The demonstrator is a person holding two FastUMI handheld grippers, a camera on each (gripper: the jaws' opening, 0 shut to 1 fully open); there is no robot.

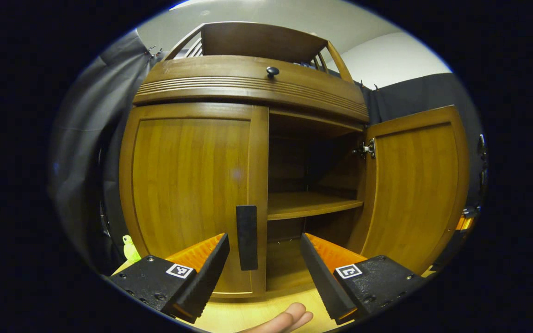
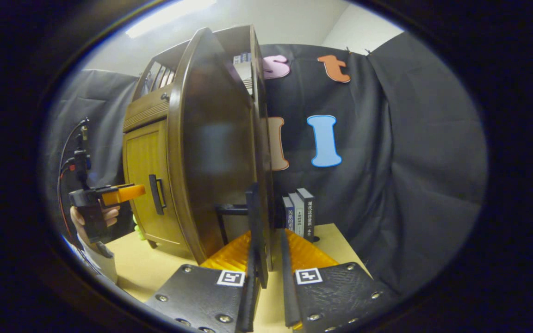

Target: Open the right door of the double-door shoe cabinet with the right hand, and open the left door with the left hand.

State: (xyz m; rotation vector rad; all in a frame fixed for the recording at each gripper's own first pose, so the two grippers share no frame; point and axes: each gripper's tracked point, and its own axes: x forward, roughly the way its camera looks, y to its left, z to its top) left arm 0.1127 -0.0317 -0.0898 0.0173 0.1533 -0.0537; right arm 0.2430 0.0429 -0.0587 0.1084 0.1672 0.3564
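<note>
Brown wooden right door (image 1: 414, 185) stands swung open, its dark handle (image 2: 253, 231) pinched by the right gripper (image 2: 266, 259); the left gripper (image 1: 262, 263) jaws spread around the closed left door's black bar handle (image 1: 246, 237) at 12 o'clock.

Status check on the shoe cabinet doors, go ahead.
Right gripper shut on right door handle, right door swung open. Left gripper open, facing left door handle; left door closed. Nothing in the way.

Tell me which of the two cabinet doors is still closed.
The left door, the one with the dark handle just ahead of the left gripper, is closed. The right door is swung wide, showing the shelf.
</note>
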